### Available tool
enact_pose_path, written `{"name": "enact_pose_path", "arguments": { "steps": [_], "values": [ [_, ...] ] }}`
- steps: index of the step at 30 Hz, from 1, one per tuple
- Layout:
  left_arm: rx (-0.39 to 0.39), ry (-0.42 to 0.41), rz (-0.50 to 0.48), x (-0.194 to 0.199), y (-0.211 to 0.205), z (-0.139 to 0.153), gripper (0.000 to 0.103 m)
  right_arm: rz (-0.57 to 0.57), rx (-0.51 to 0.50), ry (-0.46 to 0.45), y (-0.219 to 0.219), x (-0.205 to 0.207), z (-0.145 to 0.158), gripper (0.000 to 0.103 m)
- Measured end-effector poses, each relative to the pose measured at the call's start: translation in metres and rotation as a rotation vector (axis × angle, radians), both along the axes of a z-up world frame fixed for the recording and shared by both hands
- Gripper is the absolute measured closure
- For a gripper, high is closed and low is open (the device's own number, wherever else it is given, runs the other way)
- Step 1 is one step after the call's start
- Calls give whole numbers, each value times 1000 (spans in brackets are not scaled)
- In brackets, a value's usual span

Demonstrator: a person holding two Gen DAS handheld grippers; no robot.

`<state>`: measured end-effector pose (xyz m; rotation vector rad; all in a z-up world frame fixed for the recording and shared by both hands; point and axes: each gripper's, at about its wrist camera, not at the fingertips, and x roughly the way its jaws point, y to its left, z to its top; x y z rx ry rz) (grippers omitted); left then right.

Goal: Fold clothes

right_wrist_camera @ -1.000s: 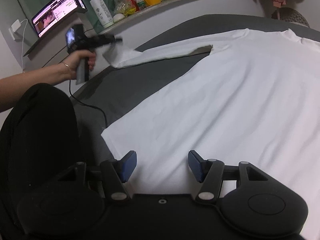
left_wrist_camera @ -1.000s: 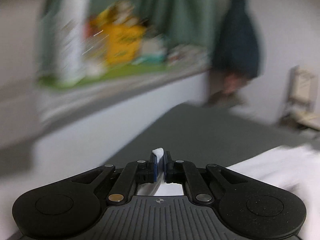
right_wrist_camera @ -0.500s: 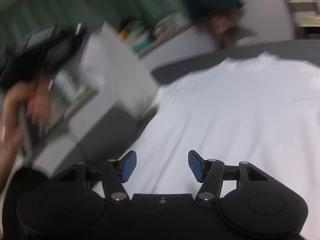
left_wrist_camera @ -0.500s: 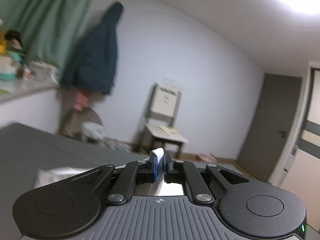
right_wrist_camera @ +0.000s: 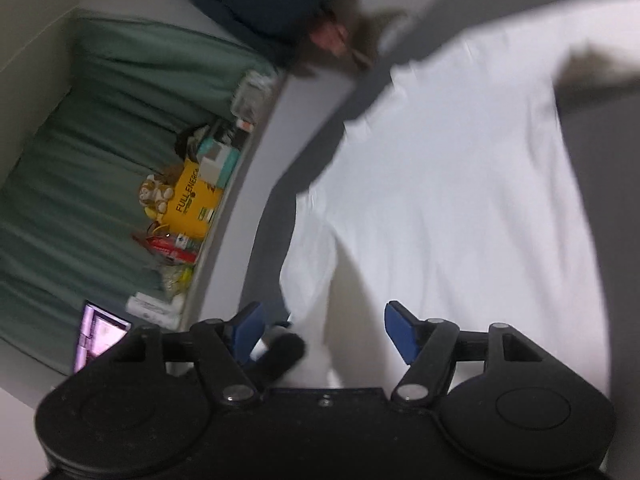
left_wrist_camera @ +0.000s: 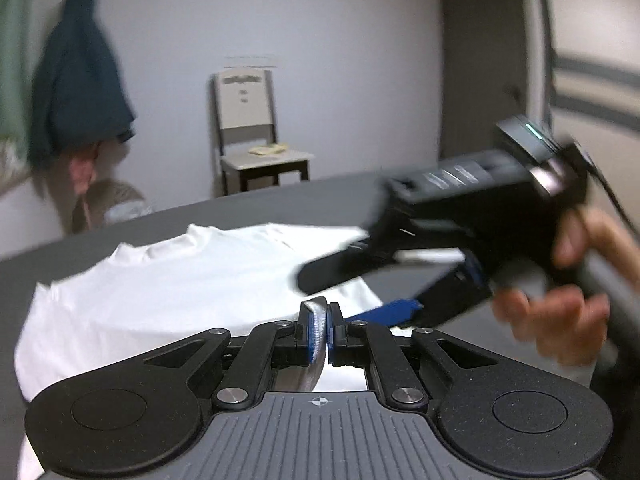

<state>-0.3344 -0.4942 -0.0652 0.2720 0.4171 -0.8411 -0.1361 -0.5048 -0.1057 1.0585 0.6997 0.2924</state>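
Left wrist: white shirt (left_wrist_camera: pixel 168 292) between closed jaws

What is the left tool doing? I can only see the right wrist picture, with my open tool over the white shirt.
Observer: The left tool is shut, pinching a fold of the white shirt.
Operator: Is there any furniture past the grey surface?
Observer: Yes, a chair stands beyond it, with something pale on its seat.
Operator: Can you see a way out?
Observer: A dark door is to the right of the chair.
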Motion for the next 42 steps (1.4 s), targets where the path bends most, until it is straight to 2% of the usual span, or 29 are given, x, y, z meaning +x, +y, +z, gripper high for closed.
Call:
{"name": "enact_pose_path", "arguments": {
  "steps": [4,5,6,9,11,13,15,18,22,23,24,25,27,29,31,33,35,37,39,40,42],
  "values": [
    [107,-67,-79,-22,-15,-4,98,55,-50,58,18,7,-6,40],
    [123,-70,-97,-23,-17,-5,98,68,-65,71,22,7,-7,46],
    [139,-72,-115,-24,-18,-6,98,81,-80,84,26,8,-8,57],
    [184,-87,-154,-36,-23,-10,98,94,-103,134,32,7,-11,75],
    [187,-65,-178,-40,-23,-10,97,88,-121,165,31,3,-13,84],
    [180,-49,-207,-43,-23,-9,97,82,-125,189,30,2,-15,89],
    [180,-49,-238,-48,-23,-10,97,76,-130,195,29,0,-15,101],
    [170,-49,-263,-50,-22,-8,97,69,-141,192,27,-4,-12,101],
    [186,-9,-315,-48,-22,-5,96,69,-151,201,23,-12,-9,101],
    [194,-1,-326,-47,-21,-5,87,64,-155,207,21,-15,-10,101],
    [200,-6,-325,-48,-17,-2,72,56,-160,214,18,-18,-10,101],
    [206,-12,-324,-49,-12,2,64,43,-166,224,15,-20,-10,101],
    [216,-41,-304,-50,-2,10,23,20,-181,244,10,-23,-12,101],
    [222,-136,-235,-47,15,18,12,13,-201,269,9,-22,-16,101],
    [290,-211,-162,-34,27,22,12,9,-212,297,10,-19,-21,101],
    [402,-291,-74,-13,43,18,12,2,-226,321,11,-16,-25,101],
    [582,-426,22,12,63,-2,12,-16,-248,340,8,-16,-27,101],
    [766,-519,105,35,75,-25,12,-29,-262,347,7,-16,-27,101],
    [859,-568,142,55,83,-45,12,-38,-270,349,7,-16,-26,101],
    [878,-566,156,64,85,-52,12,-42,-274,349,7,-17,-25,101],
    [856,-520,164,78,88,-60,12,-44,-277,345,7,-20,-23,101]
  ]
}}
